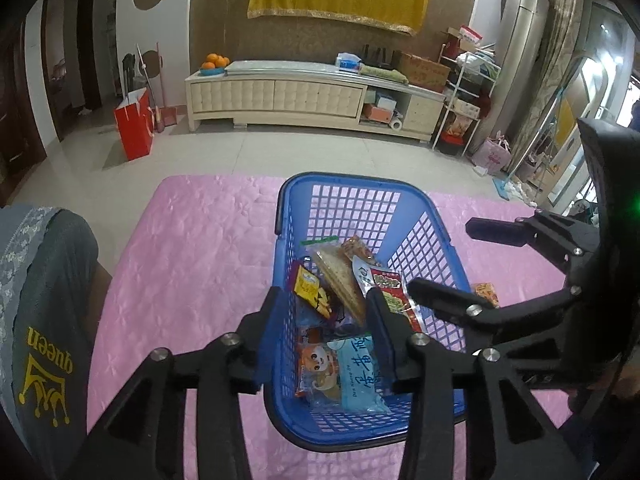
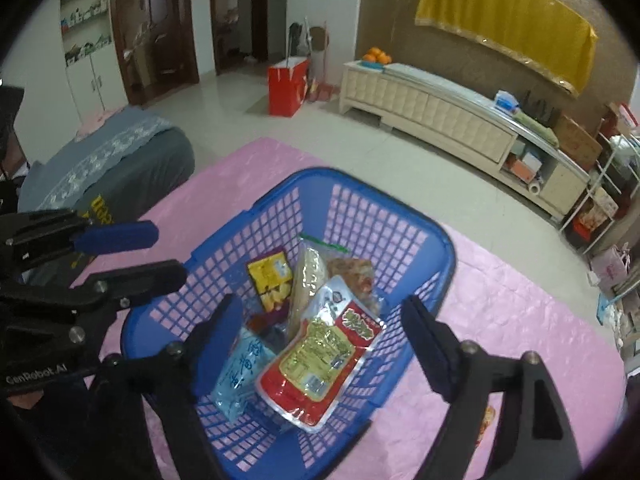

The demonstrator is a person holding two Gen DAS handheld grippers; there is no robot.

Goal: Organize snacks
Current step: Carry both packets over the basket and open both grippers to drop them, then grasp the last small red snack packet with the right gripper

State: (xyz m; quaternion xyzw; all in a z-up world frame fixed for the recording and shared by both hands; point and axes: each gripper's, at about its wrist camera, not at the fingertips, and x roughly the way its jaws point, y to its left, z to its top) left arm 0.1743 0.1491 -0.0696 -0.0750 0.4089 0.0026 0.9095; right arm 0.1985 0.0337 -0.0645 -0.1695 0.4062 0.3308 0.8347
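Observation:
A blue plastic basket (image 1: 344,184) (image 2: 448,256) stands on the pink cloth. Inside it lie a red and yellow packet (image 2: 320,356) (image 1: 394,292), a light blue packet (image 1: 358,376) (image 2: 240,372), a yellow and black packet (image 1: 310,286) (image 2: 272,276) and a clear-wrapped sandwich (image 1: 340,280) (image 2: 306,280). My left gripper (image 1: 326,320) (image 2: 168,254) hangs open over the basket's near left part, its pads touching nothing. My right gripper (image 2: 320,320) (image 1: 440,256) stands wide open above the red packet, which rests on the other snacks clear of both pads.
A small orange packet (image 1: 486,292) lies on the pink cloth (image 1: 192,264) just right of the basket. A grey cushion printed "queen" (image 1: 44,320) sits at the table's left edge. Beyond are tiled floor, a red bag (image 1: 134,128) and a long cream cabinet (image 1: 280,96).

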